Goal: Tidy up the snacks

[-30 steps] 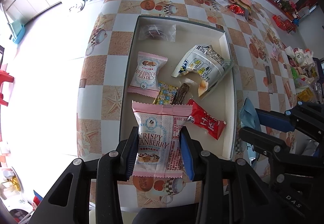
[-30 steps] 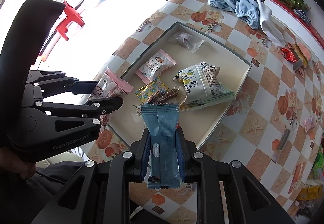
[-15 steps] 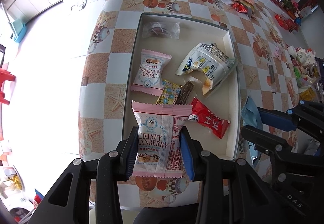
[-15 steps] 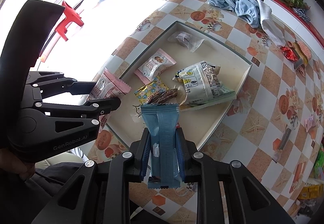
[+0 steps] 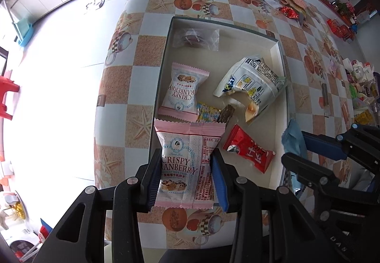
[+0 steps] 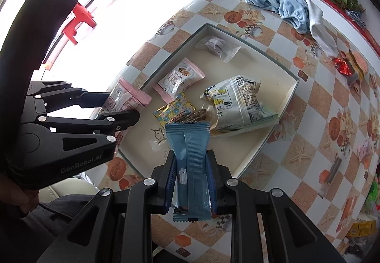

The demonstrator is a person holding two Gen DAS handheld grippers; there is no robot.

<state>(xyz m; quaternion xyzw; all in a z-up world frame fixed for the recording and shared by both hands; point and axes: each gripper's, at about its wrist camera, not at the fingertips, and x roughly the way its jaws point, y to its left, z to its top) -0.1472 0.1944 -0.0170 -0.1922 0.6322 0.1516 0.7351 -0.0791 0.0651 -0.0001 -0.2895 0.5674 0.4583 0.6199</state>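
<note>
Left gripper pinches a pink Crispy Cranberry packet across its width, pads pressed to both side edges, packet upright and clear of the surface above the near edge of the shallow box. Right gripper is pressed together on a narrow blue wafer packet, likewise held by its flanks over the box's near corner. Judged: both are gripped at the sides so each can be lowered flat into the box.

A second Crispy Cranberry packet lies by the box's left wall, a likely reason to set its twin beside it. A white chip bag leans at the right wall; a red sachet lies near the near right corner.
</note>
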